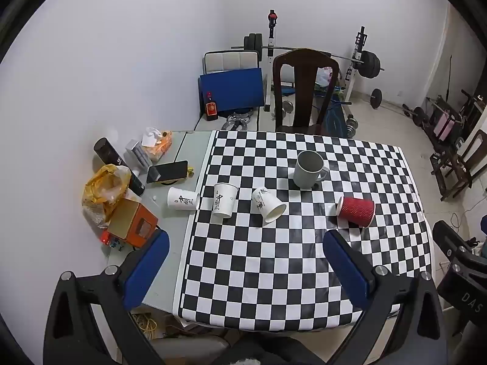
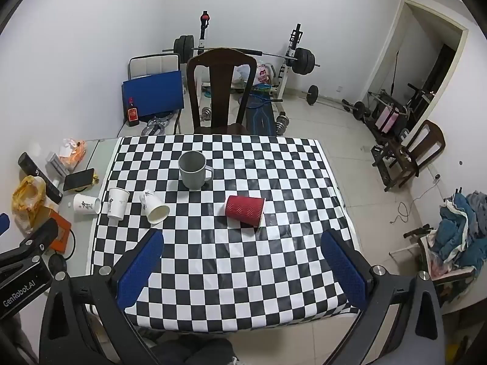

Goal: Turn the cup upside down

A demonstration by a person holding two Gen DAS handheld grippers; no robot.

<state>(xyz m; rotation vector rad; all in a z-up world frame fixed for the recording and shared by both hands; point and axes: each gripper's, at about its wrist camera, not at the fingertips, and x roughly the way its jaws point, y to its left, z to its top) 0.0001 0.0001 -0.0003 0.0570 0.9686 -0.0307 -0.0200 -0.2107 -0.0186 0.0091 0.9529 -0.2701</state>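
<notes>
A grey mug (image 1: pixel 309 170) (image 2: pixel 193 169) stands upright, mouth up, on the checkered cloth (image 1: pixel 274 258). A red ribbed paper cup (image 1: pixel 356 210) (image 2: pixel 244 210) lies on its side. One white paper cup (image 1: pixel 224 199) (image 2: pixel 117 203) stands upright; two others (image 1: pixel 268 208) (image 1: pixel 182 198) lie on their sides. My left gripper (image 1: pixel 245 241) is open and empty, above the near part of the table. My right gripper (image 2: pixel 242 243) is open and empty, near and in front of the red cup.
Clutter lies on the table's left strip: a phone (image 1: pixel 167 172), an orange box (image 1: pixel 132 223), a yellow bag (image 1: pixel 103 191), a black cylinder (image 1: pixel 106 152), tissues (image 1: pixel 156 143). A dark wooden chair (image 1: pixel 304 91) stands behind the table. Gym weights (image 2: pixel 301 60) stand further back.
</notes>
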